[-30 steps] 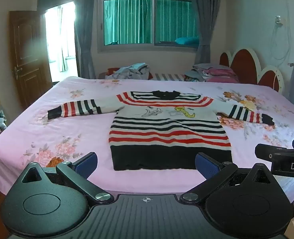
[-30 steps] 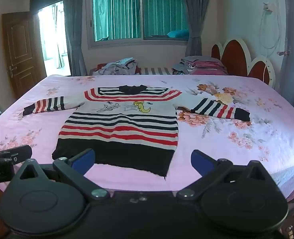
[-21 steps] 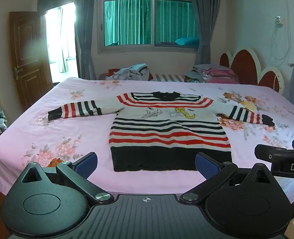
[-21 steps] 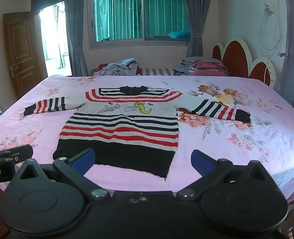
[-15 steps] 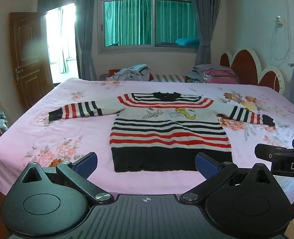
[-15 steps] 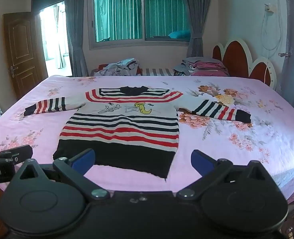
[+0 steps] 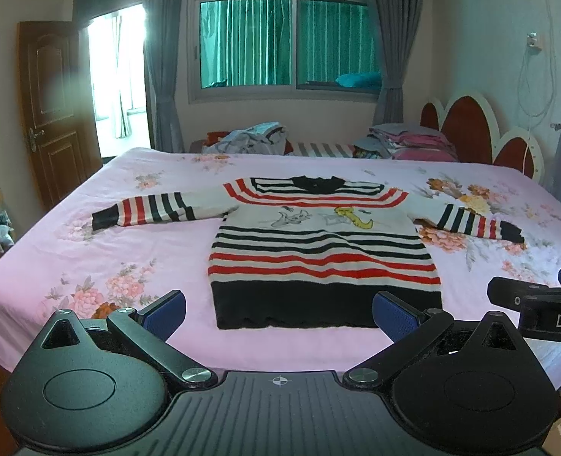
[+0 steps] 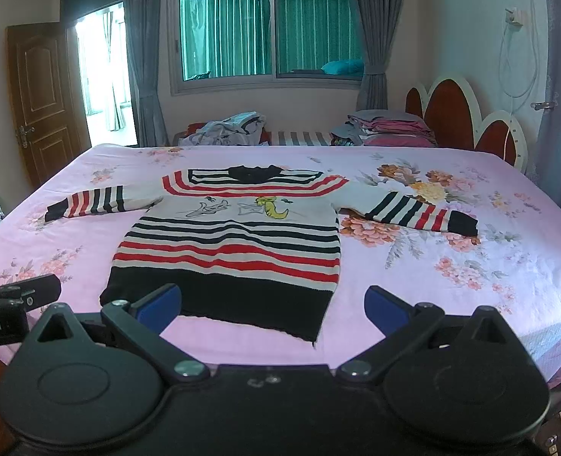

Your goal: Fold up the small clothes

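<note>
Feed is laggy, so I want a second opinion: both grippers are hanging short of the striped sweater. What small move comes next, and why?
Probably ease the left gripper forward toward the left sleeve. The sweater lies flat and unfolded on the bed, sleeves spread, and both the left gripper and the right gripper are open, empty and short of the hem.

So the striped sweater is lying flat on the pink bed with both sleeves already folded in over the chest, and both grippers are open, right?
Not quite. The striped sweater does lie flat on the pink bed, and the left gripper and right gripper are open, but the sleeves are not folded in: both views show the left sleeve and right sleeve spread straight out to the sides.
</note>
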A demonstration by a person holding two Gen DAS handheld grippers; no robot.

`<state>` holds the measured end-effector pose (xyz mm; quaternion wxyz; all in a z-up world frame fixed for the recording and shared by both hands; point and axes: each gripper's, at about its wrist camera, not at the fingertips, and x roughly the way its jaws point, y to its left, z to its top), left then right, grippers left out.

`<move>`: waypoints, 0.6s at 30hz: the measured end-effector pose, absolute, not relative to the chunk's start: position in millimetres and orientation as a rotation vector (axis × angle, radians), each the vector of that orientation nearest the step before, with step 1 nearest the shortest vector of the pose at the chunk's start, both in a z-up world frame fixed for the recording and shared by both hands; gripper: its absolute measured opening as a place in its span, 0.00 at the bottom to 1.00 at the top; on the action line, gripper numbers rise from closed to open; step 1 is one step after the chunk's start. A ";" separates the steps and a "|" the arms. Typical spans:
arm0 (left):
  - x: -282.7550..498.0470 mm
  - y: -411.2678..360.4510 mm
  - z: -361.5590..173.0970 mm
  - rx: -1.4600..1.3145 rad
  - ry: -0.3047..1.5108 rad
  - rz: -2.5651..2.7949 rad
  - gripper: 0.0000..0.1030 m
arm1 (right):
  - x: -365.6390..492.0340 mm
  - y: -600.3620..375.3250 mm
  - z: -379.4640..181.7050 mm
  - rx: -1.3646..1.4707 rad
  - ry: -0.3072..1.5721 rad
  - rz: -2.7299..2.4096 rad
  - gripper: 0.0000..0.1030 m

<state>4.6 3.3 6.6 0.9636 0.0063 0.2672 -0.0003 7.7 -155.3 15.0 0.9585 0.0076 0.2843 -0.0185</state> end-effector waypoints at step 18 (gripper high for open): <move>4.2 0.8 3.0 0.026 0.539 0.015 1.00 | 10.5 -155.7 16.3 0.014 0.577 -0.031 1.00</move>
